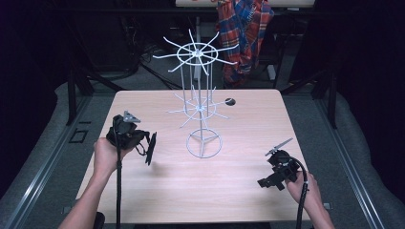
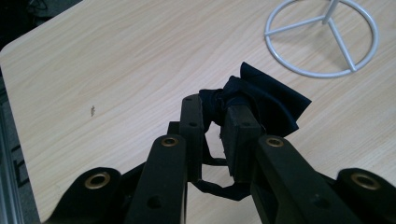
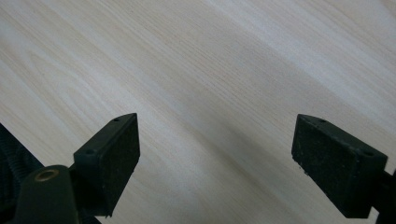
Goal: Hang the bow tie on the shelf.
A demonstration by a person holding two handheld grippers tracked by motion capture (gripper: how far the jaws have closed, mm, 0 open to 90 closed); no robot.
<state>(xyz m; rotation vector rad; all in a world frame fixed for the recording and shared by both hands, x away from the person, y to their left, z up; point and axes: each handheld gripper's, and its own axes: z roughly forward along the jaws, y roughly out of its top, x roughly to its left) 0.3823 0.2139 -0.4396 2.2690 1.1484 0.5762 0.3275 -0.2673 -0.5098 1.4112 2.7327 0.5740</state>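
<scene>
Tabletop (image 1: 143,191): pale wood grain, rounded corners, sitting on a grey floor.
Wire rack (image 1: 199,102): white, standing upright near the tabletop's middle, two tiers of spokes fanning out from a central pole.
Rack base (image 2: 321,38): a white ring with three struts meeting at the pole, flat on the wood.
Dark round spot (image 1: 229,101): on the tabletop, just right of the lower spokes.
Plaid cloth (image 1: 244,38): red and blue, hanging behind the far edge.
</scene>
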